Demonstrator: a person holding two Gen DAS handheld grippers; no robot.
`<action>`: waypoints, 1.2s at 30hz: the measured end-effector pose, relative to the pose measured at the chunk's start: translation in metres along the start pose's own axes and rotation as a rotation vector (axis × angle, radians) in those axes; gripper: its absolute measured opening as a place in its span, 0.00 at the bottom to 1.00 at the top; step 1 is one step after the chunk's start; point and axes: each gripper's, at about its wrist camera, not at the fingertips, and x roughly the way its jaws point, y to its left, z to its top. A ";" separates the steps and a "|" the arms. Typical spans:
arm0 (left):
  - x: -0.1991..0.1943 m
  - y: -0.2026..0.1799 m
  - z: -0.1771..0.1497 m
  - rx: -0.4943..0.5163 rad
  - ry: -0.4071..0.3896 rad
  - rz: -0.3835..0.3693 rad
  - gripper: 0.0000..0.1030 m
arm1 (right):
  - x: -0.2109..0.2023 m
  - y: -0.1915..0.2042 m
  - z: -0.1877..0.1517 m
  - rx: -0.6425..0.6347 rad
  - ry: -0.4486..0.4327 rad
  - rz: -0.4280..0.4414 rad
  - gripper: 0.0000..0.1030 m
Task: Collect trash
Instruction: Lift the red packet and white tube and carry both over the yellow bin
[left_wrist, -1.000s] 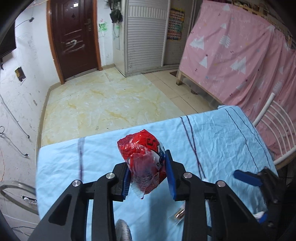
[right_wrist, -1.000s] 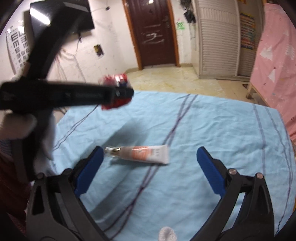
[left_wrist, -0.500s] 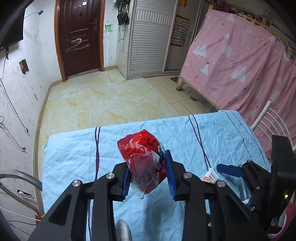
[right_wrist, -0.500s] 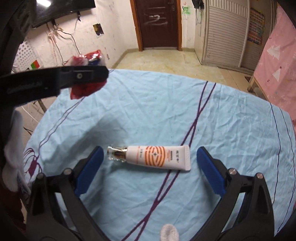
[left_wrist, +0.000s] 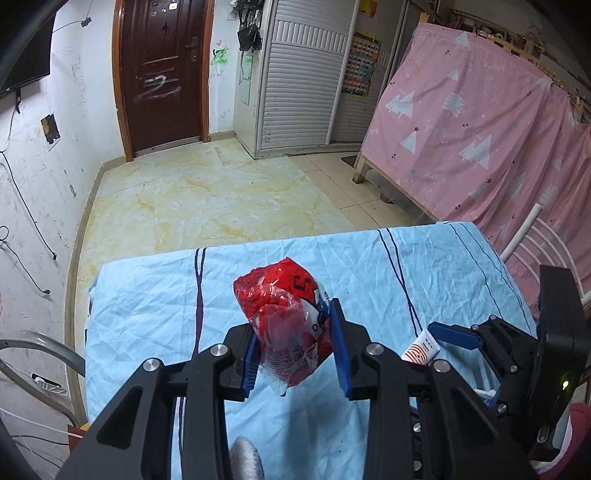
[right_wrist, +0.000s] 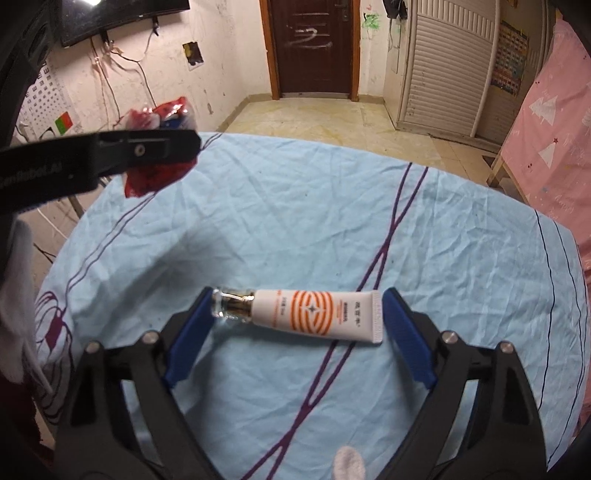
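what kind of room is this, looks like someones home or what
Most likely a lived-in room of a home, perhaps a bedroom. A wooden-framed bed hung with a pink tree-print curtain stands on one side, a dark brown entry door leads out over marble-look floor tiles, and a wall-mounted TV hangs above loose cables.

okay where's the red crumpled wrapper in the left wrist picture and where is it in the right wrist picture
Left wrist view: the red wrapper sits at centre, pinched in the left tool, above the blue tablecloth.
Right wrist view: the same wrapper shows at upper left, partly hidden behind the left tool's dark finger.
Shared landmark: the white tube with orange rings lies between the right tool fingers, and peeks out at right in the left wrist view.
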 end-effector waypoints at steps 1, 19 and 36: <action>-0.001 -0.001 -0.001 0.001 0.000 0.001 0.23 | -0.002 -0.006 0.001 0.008 -0.004 0.003 0.84; -0.016 -0.045 0.000 0.057 -0.010 0.009 0.23 | -0.080 -0.058 -0.021 0.151 -0.251 -0.069 0.84; -0.023 -0.156 -0.006 0.203 -0.002 -0.015 0.23 | -0.142 -0.145 -0.069 0.353 -0.398 -0.144 0.84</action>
